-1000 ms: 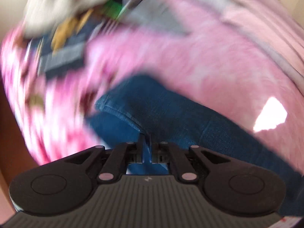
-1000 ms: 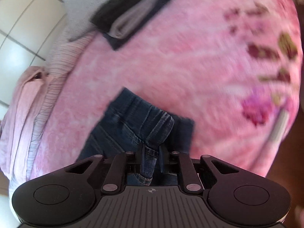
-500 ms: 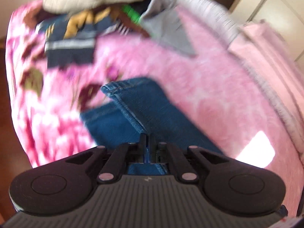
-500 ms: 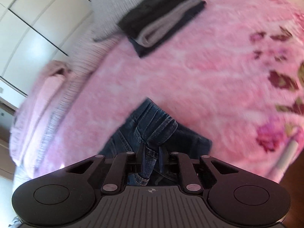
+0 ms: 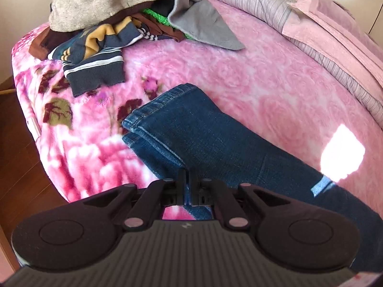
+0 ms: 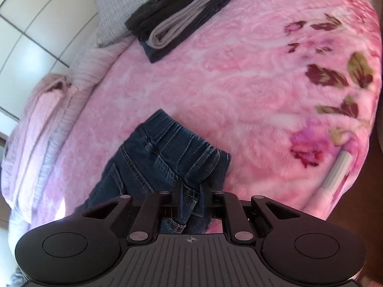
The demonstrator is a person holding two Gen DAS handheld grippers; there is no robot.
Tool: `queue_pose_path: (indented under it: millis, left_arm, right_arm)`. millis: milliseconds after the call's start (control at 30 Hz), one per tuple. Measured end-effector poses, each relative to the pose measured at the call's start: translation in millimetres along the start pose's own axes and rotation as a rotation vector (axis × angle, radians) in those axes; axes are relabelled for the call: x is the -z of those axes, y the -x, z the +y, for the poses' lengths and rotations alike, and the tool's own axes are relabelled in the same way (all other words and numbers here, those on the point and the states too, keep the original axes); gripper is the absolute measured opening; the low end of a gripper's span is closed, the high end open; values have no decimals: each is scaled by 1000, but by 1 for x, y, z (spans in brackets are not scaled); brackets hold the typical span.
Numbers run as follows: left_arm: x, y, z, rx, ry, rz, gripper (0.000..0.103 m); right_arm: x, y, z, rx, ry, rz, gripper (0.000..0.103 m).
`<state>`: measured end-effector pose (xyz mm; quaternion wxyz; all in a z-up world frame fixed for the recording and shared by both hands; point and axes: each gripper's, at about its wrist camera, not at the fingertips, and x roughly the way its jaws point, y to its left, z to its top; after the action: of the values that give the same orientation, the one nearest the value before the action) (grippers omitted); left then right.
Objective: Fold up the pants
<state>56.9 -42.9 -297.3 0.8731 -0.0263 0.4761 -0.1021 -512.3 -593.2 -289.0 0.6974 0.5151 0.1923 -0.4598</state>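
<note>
- While the jeans lie along the pink blanket on the bed, legs stacked one on the other, the left tongs are pinched together on the denim edge along the leg.
- The right tongs are clamped on a bunched fold at the waistband.
- Risk: the left bite looks thin, only an edge of cloth between the pads, so a lift may pull the denim free or carry up just one leg and split the stack.
- Risk: the right grip holds gathered fabric; carried over like that, the fold would likely land creased and crooked.
- Risk: the loose clothes pile sits beyond the hems, so a long swing that way could drag the jeans into it.
- The folded stack is well apart.
</note>
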Motion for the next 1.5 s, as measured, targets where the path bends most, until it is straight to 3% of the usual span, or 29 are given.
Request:
queue_pose_path:
  millis: [133, 267, 400, 500, 567, 667, 733, 800, 900, 1000, 1100, 1233, 1333, 1500]
  left_arm:
    - [1, 11, 3, 4, -7, -15, 2]
    - [7, 1, 6, -30, -8, 29, 2]
    - [11, -14, 2, -56, -41, 39, 2]
    - [15, -27, -9, -104, -93, 56, 3]
    - [16, -26, -19, -132, -146, 53, 4]
    - [17, -16, -22, -135, -185, 84, 12]
    - [16, -2, -26, -130, -197, 97, 11]
    - [14, 15, -42, -111, -272, 96, 11]
    - [11, 31, -88, -22, -442, 69, 11]
    - [9, 24, -154, 150, -592, 69, 11]
    - [9, 5, -229, 360, -643, 122, 12]
    - [22, -20, -329, 606, -676, 250, 17]
    - [40, -36, -387, 721, -707, 361, 22]
    - [66, -63, -433, 789, -684, 533, 24]
  right_arm:
    - [-1, -1, -3, 27, 14, 18, 9]
    - [4, 3, -4, 29, 1, -9, 9]
    - [13, -27, -10, 140, 73, 71, 10]
    - [9, -32, -6, 176, 52, 93, 21]
    - [6, -29, 0, 217, 112, 102, 38]
    - [2, -14, -3, 197, 101, 85, 42]
    - [-1, -9, -4, 235, 116, 69, 43]
    - [-6, -7, 6, 266, 185, 37, 44]
    - [-18, -15, 18, 218, 257, 33, 45]
    - [-35, -32, 33, 170, 310, 29, 45]
    - [-51, -54, 49, 126, 364, 31, 46]
    - [-65, -86, 68, 61, 412, 65, 48]
    - [-69, -108, 70, 78, 435, 88, 48]
    - [-68, -118, 52, 101, 374, 100, 48]
